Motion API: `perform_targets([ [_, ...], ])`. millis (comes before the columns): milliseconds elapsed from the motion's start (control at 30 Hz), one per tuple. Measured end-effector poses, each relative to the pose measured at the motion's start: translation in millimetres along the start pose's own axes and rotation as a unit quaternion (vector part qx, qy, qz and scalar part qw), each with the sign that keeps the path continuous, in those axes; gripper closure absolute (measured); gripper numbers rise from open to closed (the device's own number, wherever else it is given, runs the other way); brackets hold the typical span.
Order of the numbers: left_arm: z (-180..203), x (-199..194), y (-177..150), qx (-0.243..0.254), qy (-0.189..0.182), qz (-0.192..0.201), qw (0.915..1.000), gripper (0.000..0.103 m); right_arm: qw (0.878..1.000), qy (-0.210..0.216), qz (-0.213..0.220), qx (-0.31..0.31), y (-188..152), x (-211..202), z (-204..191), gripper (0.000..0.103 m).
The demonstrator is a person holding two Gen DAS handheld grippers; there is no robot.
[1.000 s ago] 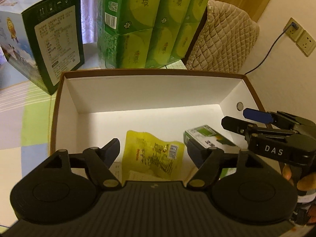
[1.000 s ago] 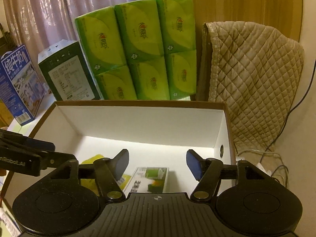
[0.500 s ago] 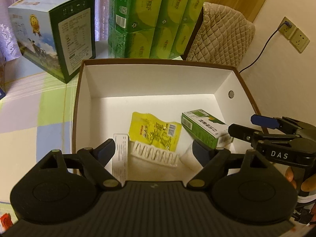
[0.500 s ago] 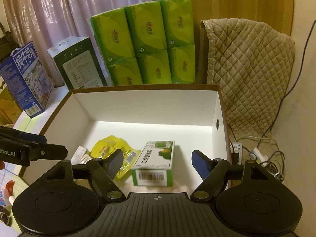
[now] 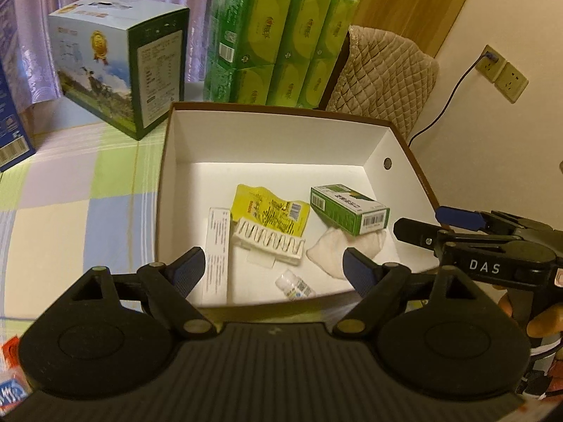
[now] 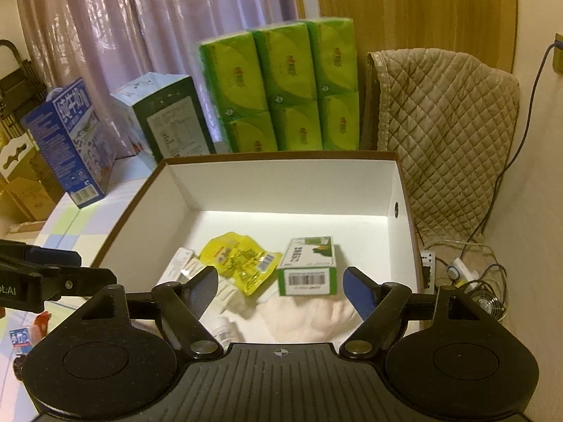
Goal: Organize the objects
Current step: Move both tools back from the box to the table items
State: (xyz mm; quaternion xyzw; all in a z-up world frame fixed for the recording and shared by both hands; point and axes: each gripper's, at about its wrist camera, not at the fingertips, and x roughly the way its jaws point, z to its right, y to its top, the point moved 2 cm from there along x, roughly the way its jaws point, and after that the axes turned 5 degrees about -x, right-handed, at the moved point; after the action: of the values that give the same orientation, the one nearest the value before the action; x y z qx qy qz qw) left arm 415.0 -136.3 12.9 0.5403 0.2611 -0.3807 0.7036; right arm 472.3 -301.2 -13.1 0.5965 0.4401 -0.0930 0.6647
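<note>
Items for sorting sit inside a white-lined cardboard box [image 5: 169, 190] w/ brown rim, on a table [image 5: 77, 190] under a pastel check cloth. In the box: green carton [image 5: 348, 207] resting partly on a crumpled white cloth [image 5: 330, 249]; yellow sachet [image 5: 271, 207] overlapping a white blister strip [image 5: 269, 242]; a flat white packet [image 5: 218, 242] along the left wall; a small white bottle [image 5: 295, 286] lying near the front wall.

Left tool [image 5: 272, 269] hangs above the box's near edge, pads spread wide, gripping nothing. Right tool [image 6: 279, 283] likewise spread wide and empty, over the right front corner, carton straight ahead of it; in the left view it shows at [image 5: 418, 223].

Behind the box: tissue multipack [image 5: 278, 45], two milk cartons [image 5: 123, 70] and [image 6: 70, 140], a quilted cover [image 6: 443, 133].

Risks, by judgement: the carton is perched on soft cloth, so a pinch may tip it or drag the cloth up too. Sachet and strip overlap, so one may lift w/ the other. Both tools working close together could clash, or catch the box rim and shove the box. Bottle may roll if nudged.
</note>
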Motion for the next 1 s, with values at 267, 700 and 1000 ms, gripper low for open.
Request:
perform_targets([
  [267,-20.6,-40.7,-37.6,-0.019,0.001,0.012,0.9998,0.020,1.000,0.015,0.009,0.003,-23.6,-31.3,-30.0,0.027],
  [700,-70.7,-105.8,-110.1,-0.052,0.016,0.019,0.9983,0.020,0.999,0.040,-0.010,-0.011,-66.2,-61.5,-96.5,0.027],
  [1000,-118.7,-144.2,-162.5,-0.093,0.047,0.015,0.9945,0.020,0.995,0.079,-0.049,-0.028,-100.4,-57.8,-148.0,0.027],
])
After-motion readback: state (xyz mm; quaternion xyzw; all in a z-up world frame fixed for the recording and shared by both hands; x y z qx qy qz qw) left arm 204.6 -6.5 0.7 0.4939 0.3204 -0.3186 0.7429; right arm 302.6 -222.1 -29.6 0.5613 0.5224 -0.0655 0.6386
